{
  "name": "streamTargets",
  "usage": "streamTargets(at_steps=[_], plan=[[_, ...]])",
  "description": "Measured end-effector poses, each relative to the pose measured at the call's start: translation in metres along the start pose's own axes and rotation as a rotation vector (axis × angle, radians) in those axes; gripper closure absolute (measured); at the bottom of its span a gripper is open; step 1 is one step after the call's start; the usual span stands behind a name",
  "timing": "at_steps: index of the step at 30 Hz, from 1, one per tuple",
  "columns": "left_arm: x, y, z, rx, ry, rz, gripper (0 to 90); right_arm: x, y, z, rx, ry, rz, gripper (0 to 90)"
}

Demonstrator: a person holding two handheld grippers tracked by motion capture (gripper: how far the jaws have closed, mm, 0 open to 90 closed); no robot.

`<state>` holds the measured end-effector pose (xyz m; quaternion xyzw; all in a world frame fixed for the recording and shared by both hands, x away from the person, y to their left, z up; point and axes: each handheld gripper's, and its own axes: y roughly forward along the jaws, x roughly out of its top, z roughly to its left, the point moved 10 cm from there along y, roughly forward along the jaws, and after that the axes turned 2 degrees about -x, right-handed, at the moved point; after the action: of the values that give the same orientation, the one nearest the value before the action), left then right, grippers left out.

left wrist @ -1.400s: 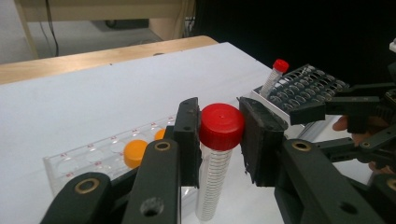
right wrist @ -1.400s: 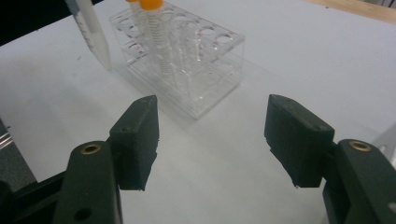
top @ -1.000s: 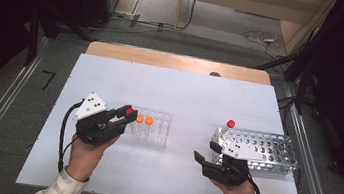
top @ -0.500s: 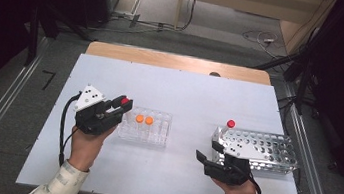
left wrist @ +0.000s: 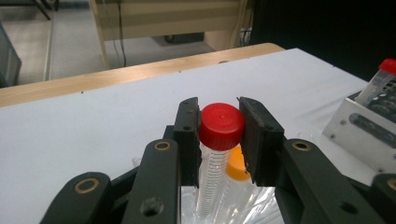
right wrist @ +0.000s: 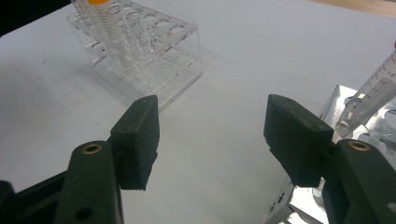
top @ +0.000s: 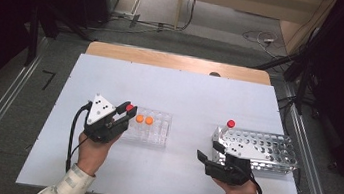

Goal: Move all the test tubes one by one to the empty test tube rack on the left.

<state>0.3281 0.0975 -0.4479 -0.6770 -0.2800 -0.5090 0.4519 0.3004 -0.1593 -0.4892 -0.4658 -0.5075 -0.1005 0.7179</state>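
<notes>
Red-capped tube (left wrist: 221, 140) between left gripper (left wrist: 219, 135) pads

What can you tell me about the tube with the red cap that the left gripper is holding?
The red-capped tube is a clear plastic tube with printed graduation marks and a round red screw cap. It stands about upright, clamped at the cap between the two black jaws of the left gripper. Its lower part is out of sight, so I cannot tell whether it is still seated in the clear rack below it. An orange-capped tube stands just behind it.
</notes>
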Motion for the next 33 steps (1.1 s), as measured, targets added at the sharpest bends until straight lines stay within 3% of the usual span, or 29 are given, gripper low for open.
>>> streamTargets(at_steps=[7, 16, 22, 25, 28, 33], plan=[[-0.012, 0.005, 0.001, -0.012, -0.032, 0.030, 68.7, -0.001, 0.000, 0.001, -0.004, -0.004, 0.001, 34.1], [-0.010, 0.002, 0.004, -0.028, -0.090, 0.023, 52.8, -0.001, -0.002, -0.006, -0.026, 0.002, -0.009, 34.1], [-0.011, 0.002, 0.007, -0.037, -0.149, 0.050, 34.0, 0.000, -0.007, -0.031, -0.112, 0.029, -0.038, 34.2], [-0.010, 0.000, 0.007, -0.018, -0.144, 0.048, 29.8, -0.001, -0.006, -0.051, -0.198, 0.037, -0.055, 36.3], [-0.007, 0.000, 0.005, -0.009, -0.137, 0.041, 25.5, 0.000, -0.002, -0.069, -0.250, 0.068, -0.070, 41.1], [-0.006, 0.000, 0.000, -0.018, -0.127, 0.044, 24.7, 0.008, 0.011, -0.085, -0.288, 0.095, -0.079, 54.0]])
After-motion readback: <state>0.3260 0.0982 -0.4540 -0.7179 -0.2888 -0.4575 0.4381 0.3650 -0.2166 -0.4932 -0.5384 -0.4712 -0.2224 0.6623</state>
